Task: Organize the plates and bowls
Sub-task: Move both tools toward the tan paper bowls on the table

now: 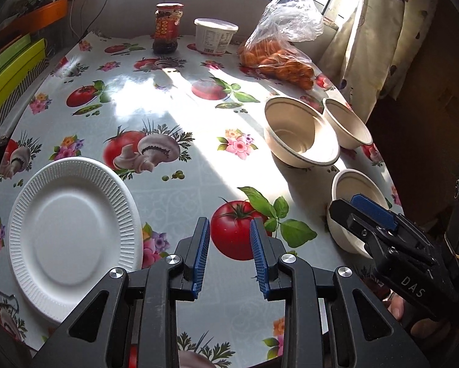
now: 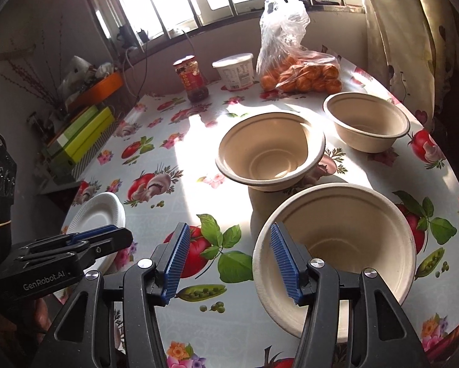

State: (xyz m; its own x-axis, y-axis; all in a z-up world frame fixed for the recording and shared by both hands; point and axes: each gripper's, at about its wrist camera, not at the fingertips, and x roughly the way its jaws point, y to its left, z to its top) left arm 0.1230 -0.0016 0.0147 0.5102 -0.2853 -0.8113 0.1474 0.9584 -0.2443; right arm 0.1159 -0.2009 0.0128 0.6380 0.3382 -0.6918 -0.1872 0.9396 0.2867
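Three bowls (image 2: 269, 150) and one plate (image 1: 70, 233) on table (image 1: 180, 171); both tongs, left (image 1: 229, 239) and right (image 2: 229, 245), open, empty.

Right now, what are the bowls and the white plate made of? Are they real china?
Probably not china. The three bowls, like the nearest bowl, look like pressed paper pulp: matte beige, thin rolled rims, moulded rings inside. The white plate looks like foam or paper: dull white with a fluted, ribbed rim. I can't tell for certain from looks alone.
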